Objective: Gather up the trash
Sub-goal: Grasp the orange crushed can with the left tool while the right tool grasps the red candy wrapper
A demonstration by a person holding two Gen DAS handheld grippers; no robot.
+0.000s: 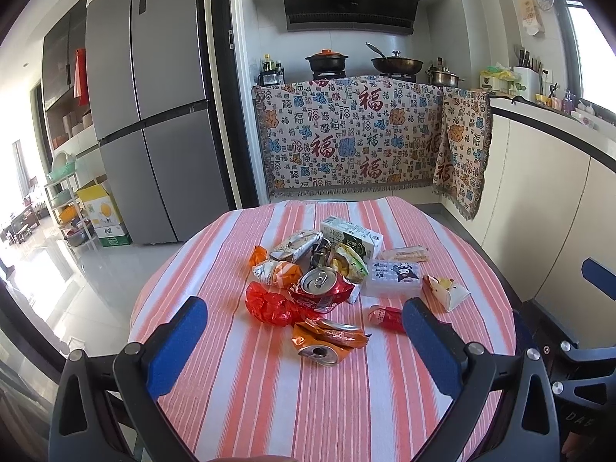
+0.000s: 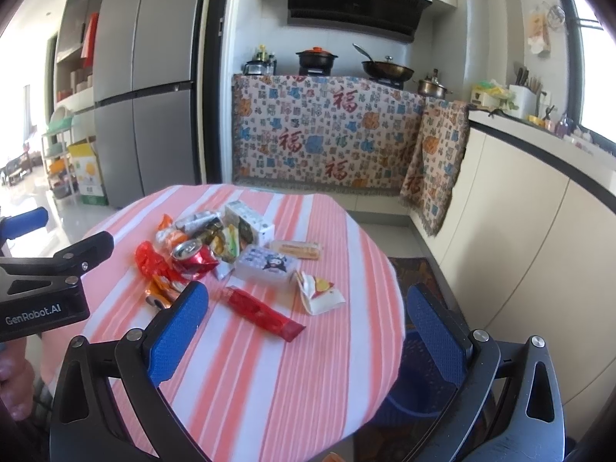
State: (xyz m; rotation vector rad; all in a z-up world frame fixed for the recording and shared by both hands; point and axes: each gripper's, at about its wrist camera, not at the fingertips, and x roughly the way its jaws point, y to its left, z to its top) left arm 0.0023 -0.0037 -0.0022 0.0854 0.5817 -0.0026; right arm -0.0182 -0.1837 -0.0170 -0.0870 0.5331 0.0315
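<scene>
Grippers (image 1: 304, 340) wide; striped tablecloth (image 1: 269, 404), kitchen.

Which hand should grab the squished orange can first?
Probably the left. The left gripper is open with the orange can right between its fingers. The right gripper is open too, but faces the red wrapper instead.

Sunlit kitchen: grey fridge (image 1: 150, 115), patterned cloth (image 1: 354, 134) draping the stove counter.

Blue basket (image 2: 415, 396) below the table edge partly hidden behind the right gripper's finger (image 2: 437, 340), orange can (image 2: 158, 295) mostly covered by the other finger, red wrapper (image 1: 387, 317) partly hidden behind a left-gripper finger, carton print (image 1: 352, 236) too small to be read
</scene>
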